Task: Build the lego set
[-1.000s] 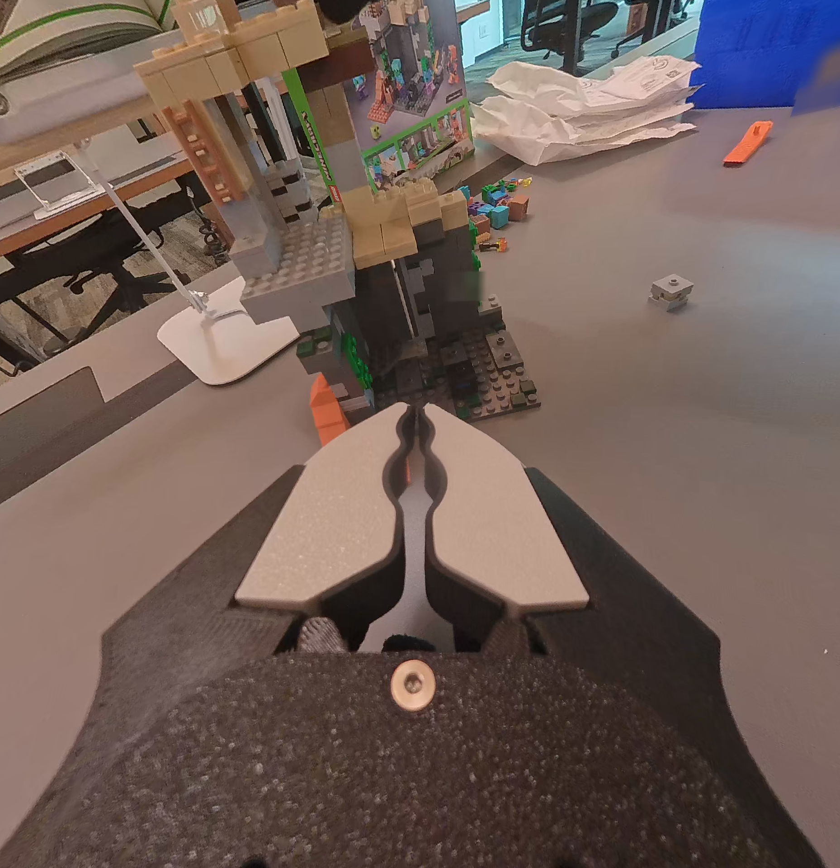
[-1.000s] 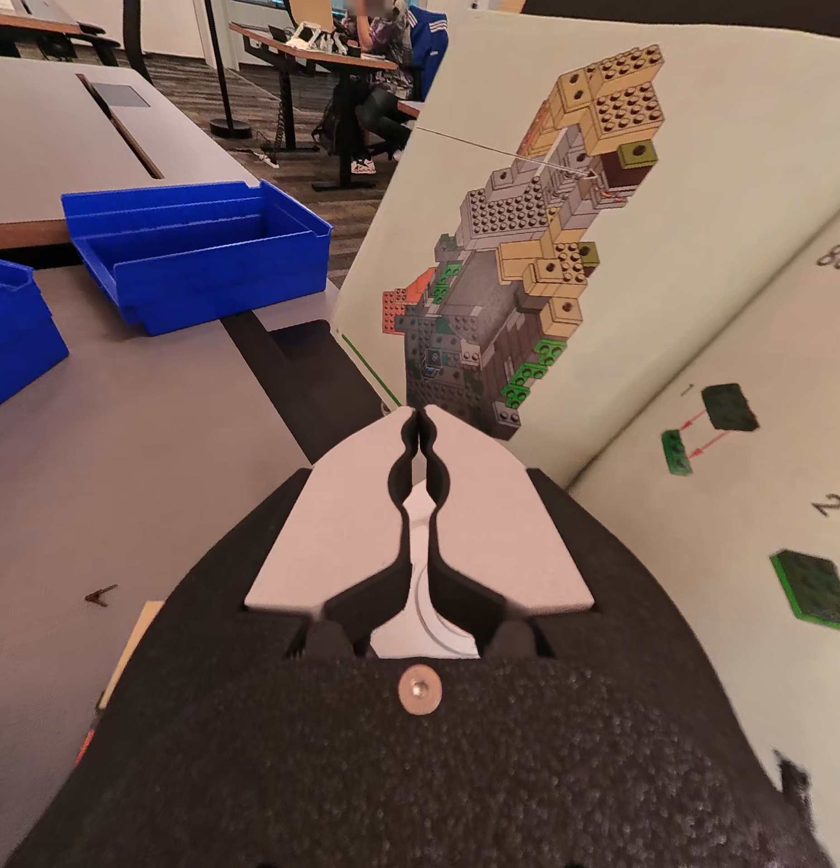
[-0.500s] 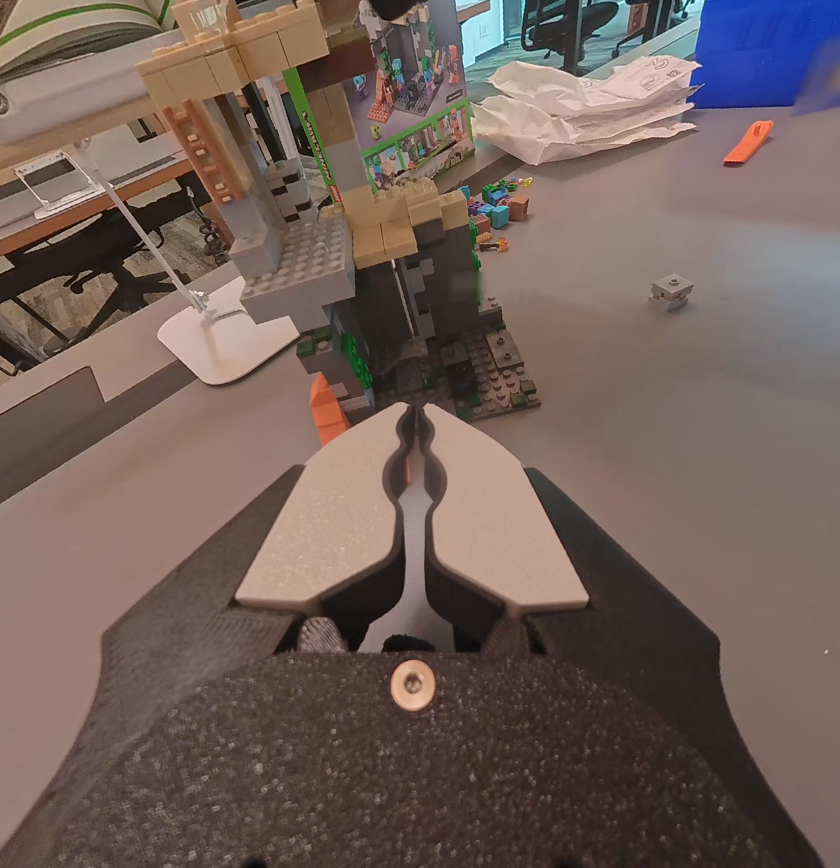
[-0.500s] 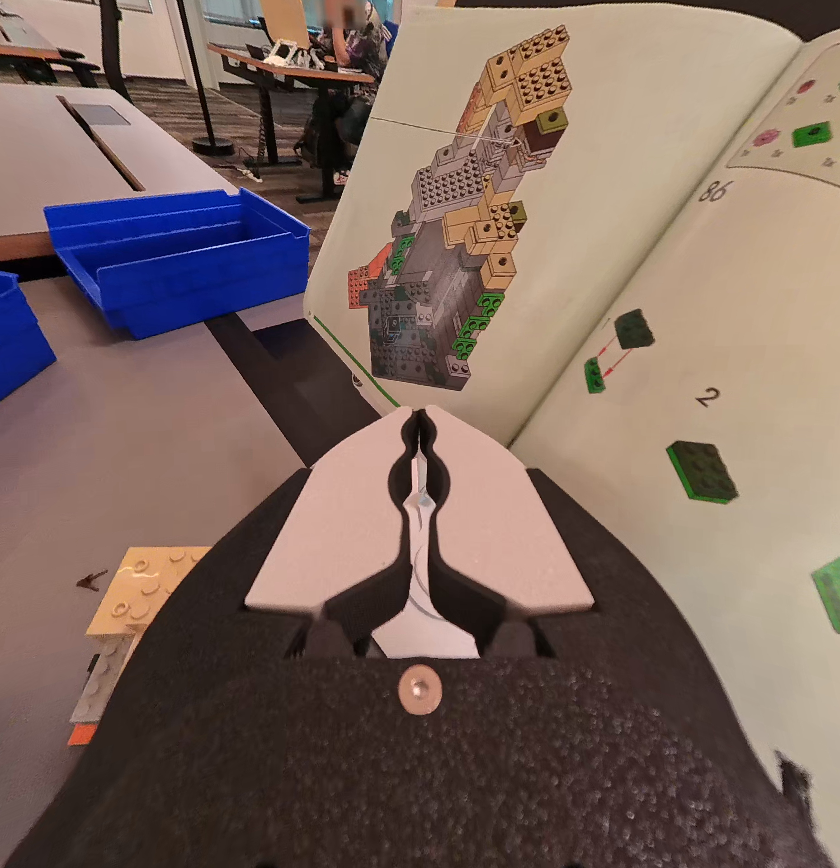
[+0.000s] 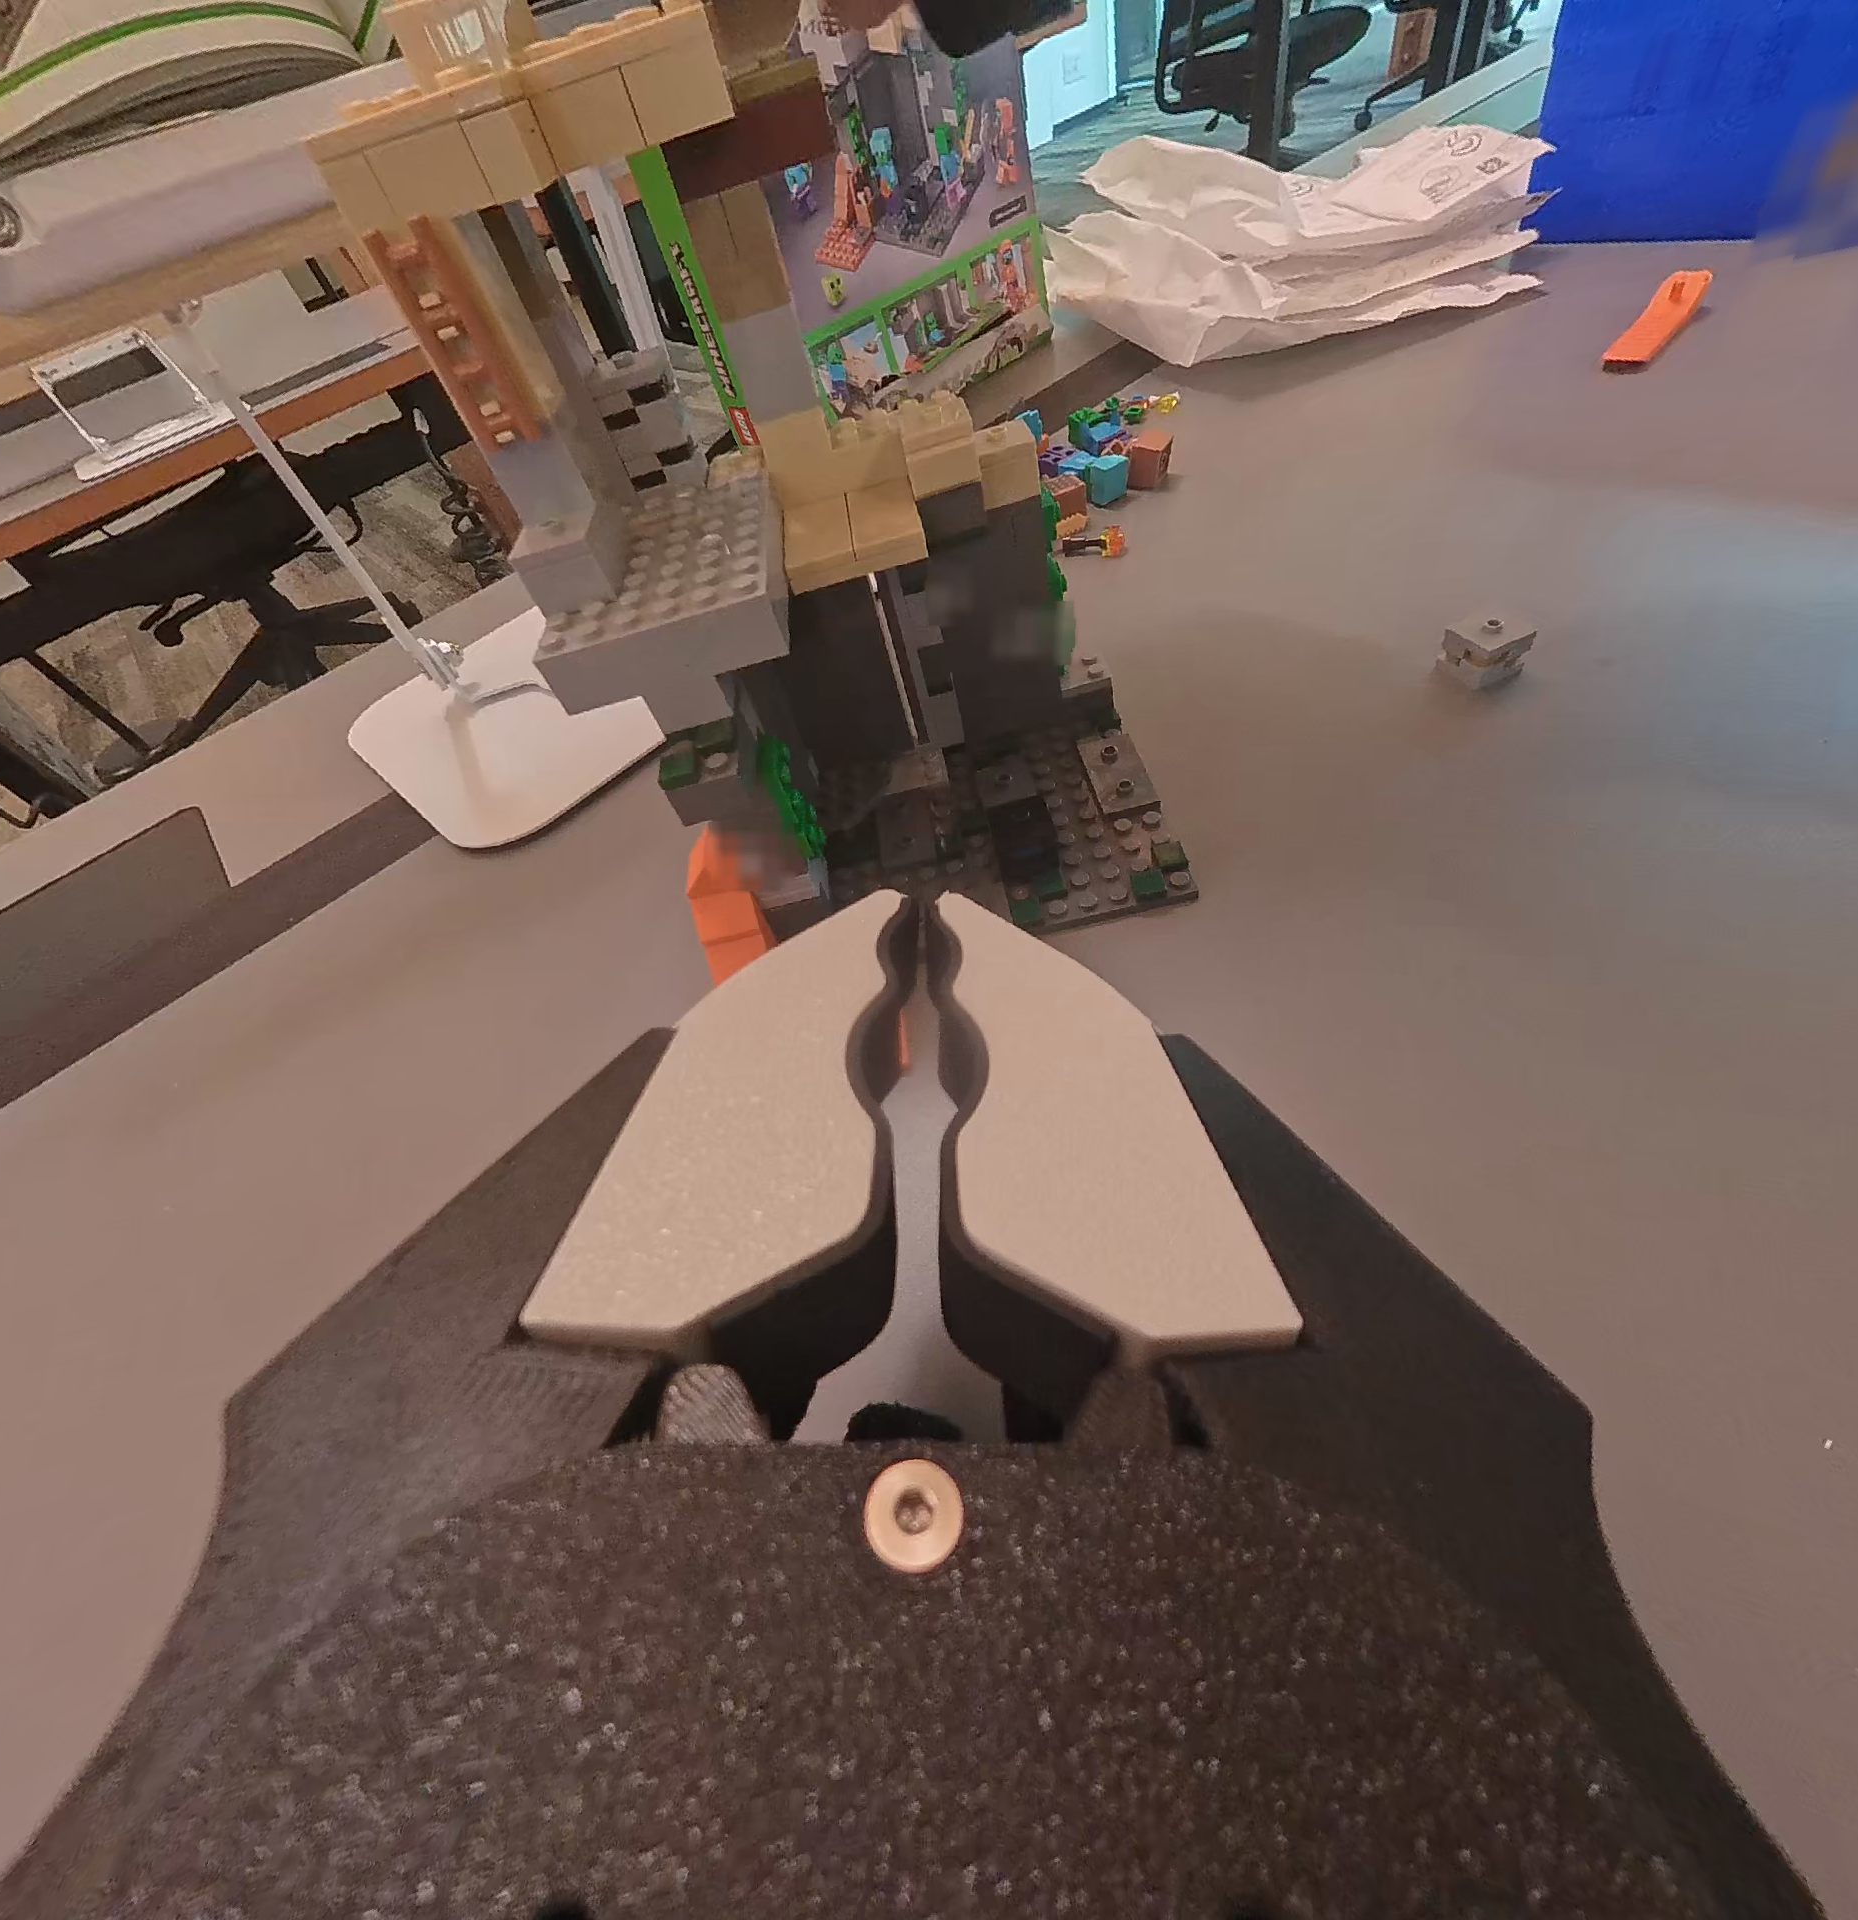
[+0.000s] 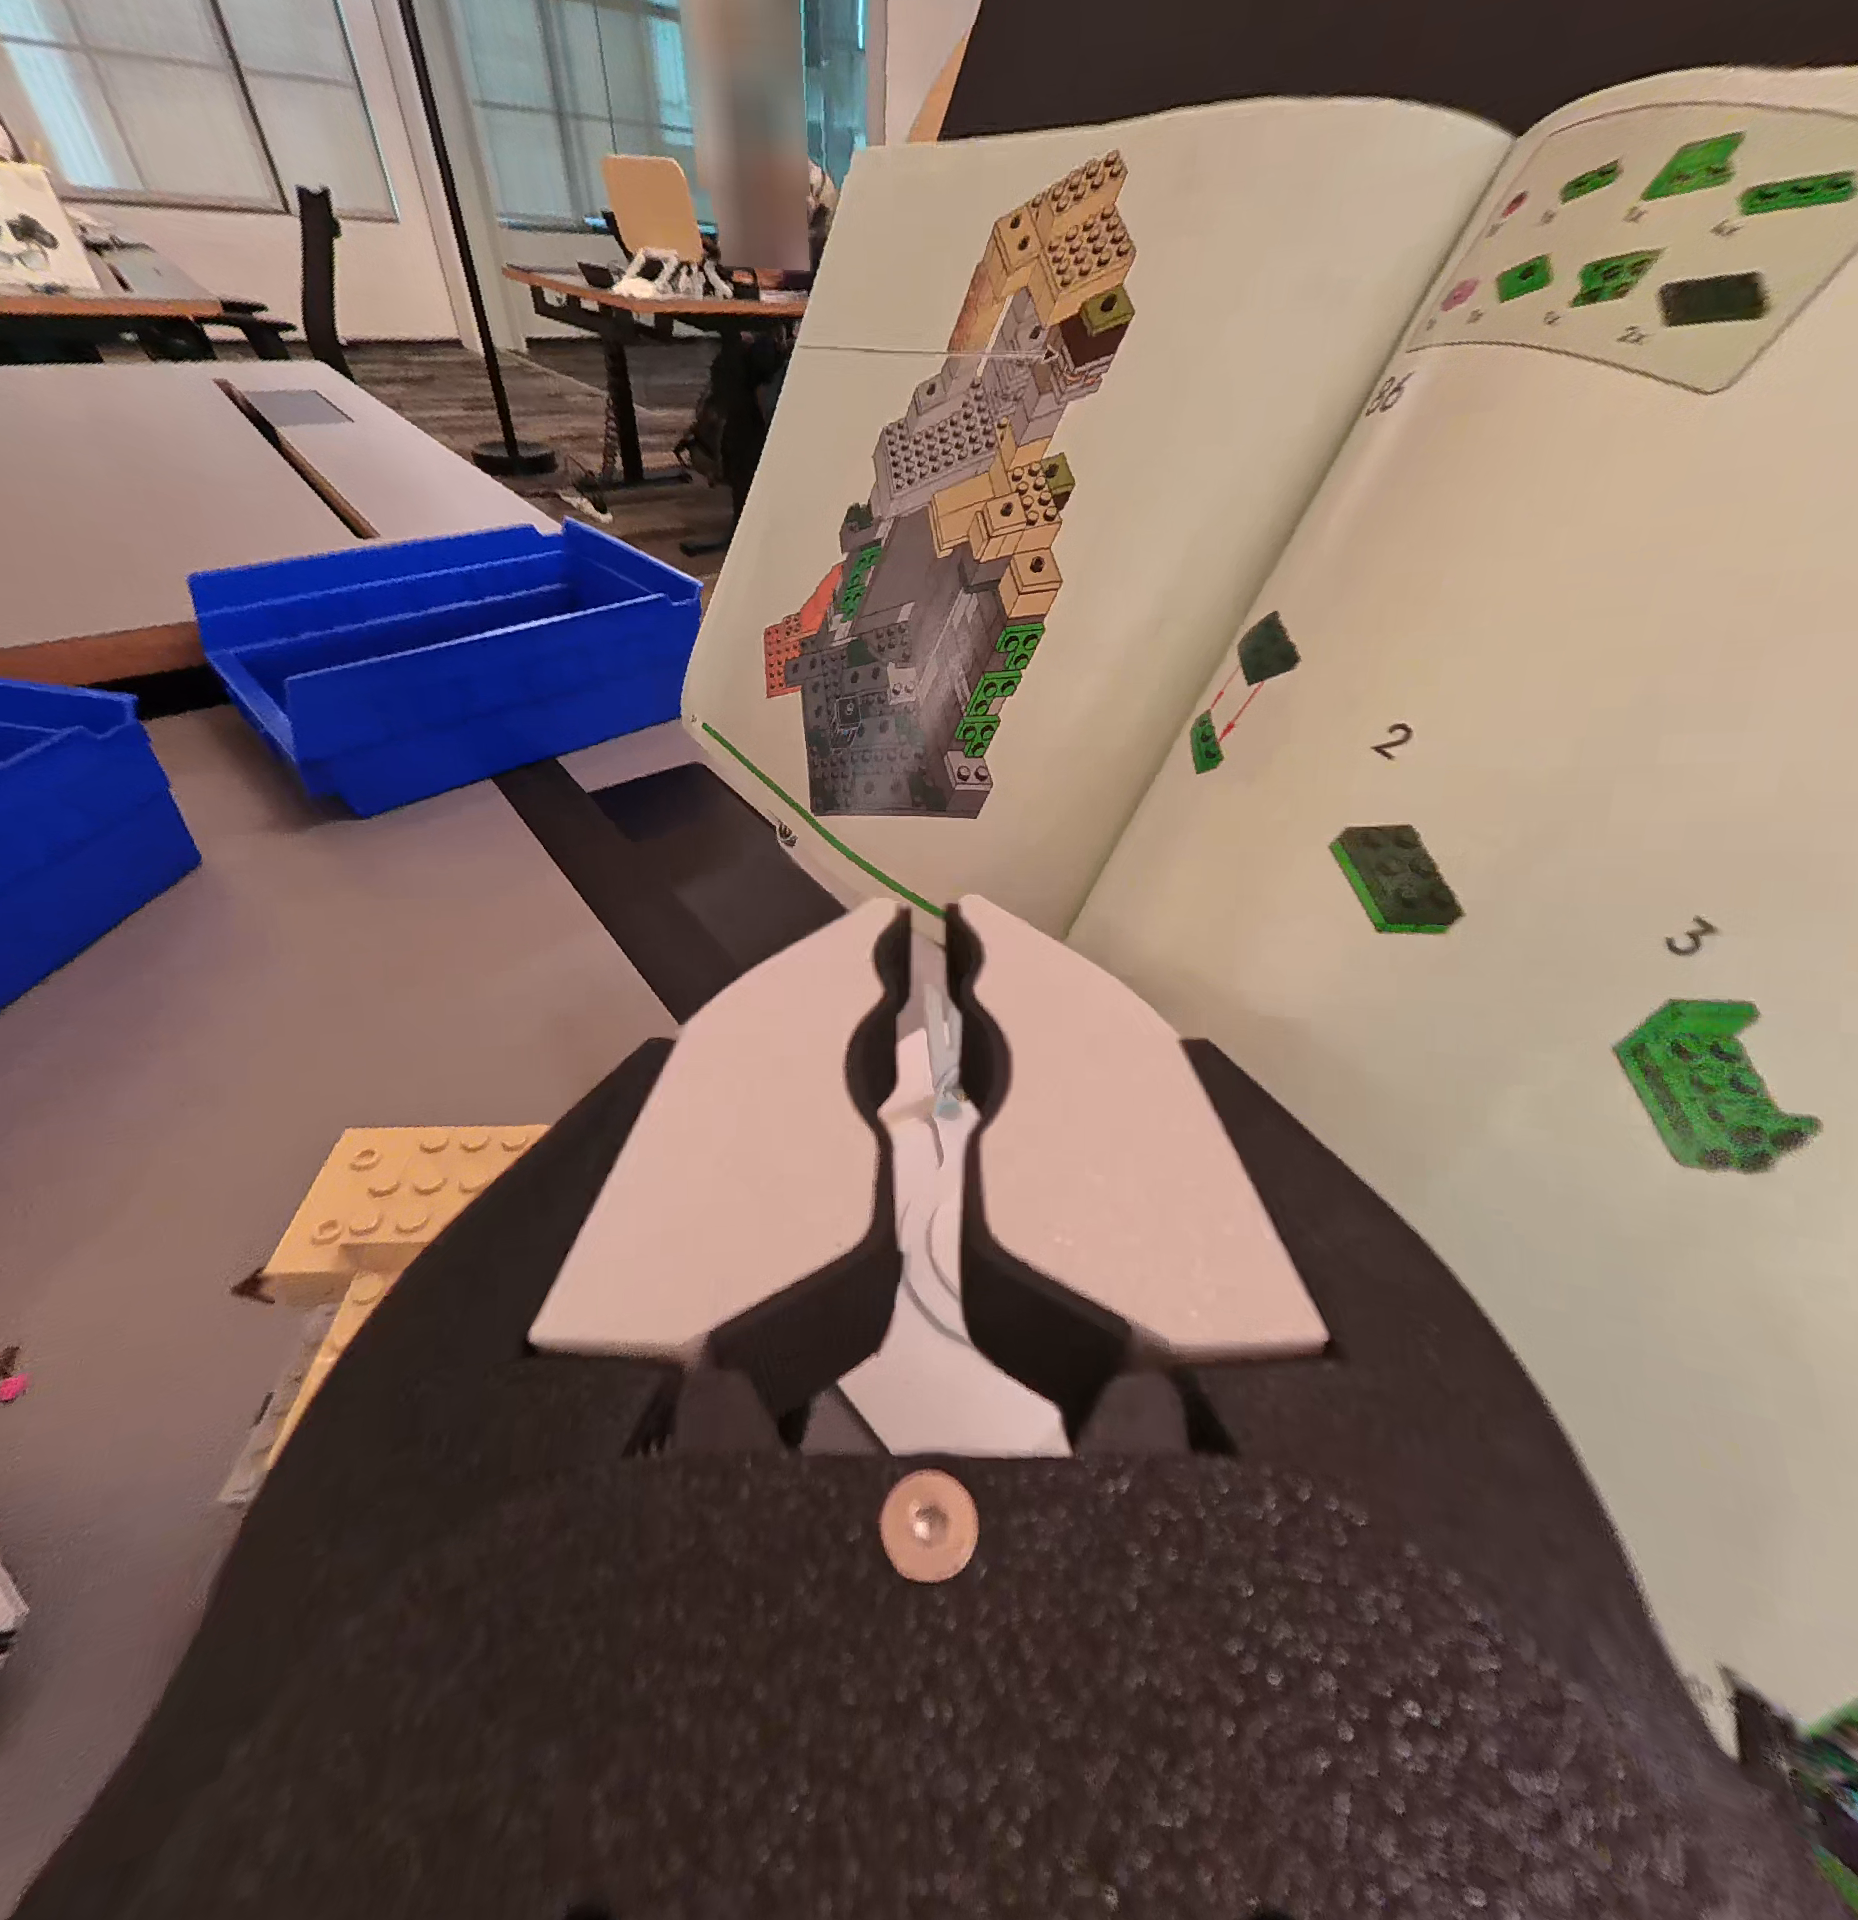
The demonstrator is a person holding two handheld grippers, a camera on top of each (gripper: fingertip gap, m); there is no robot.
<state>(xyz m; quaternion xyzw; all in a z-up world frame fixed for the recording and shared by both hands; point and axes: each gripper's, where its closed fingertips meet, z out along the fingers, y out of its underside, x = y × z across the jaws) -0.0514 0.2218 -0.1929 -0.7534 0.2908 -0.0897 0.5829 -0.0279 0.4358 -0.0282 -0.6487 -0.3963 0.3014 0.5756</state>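
Risk: right gripper (image 6: 927, 914), fingers pinching instruction booklet (image 6: 1268, 582) page, could tear it. Left gripper (image 5: 920, 909), fingers pressed together, empty, near tall build (image 5: 863, 623); nudge topples it.

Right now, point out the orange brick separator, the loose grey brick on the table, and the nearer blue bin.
orange brick separator (image 5: 1654, 318), left wrist view, middle of its blade.
loose grey brick (image 5: 1484, 652), left wrist view, its front face.
nearer blue bin (image 6: 52, 831), right wrist view, its outer side wall.

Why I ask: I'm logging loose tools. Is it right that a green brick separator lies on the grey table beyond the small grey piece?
Not quite: the brick separator is orange, not green, as the left wrist view shows. It does lie on the grey table beyond the small grey piece.
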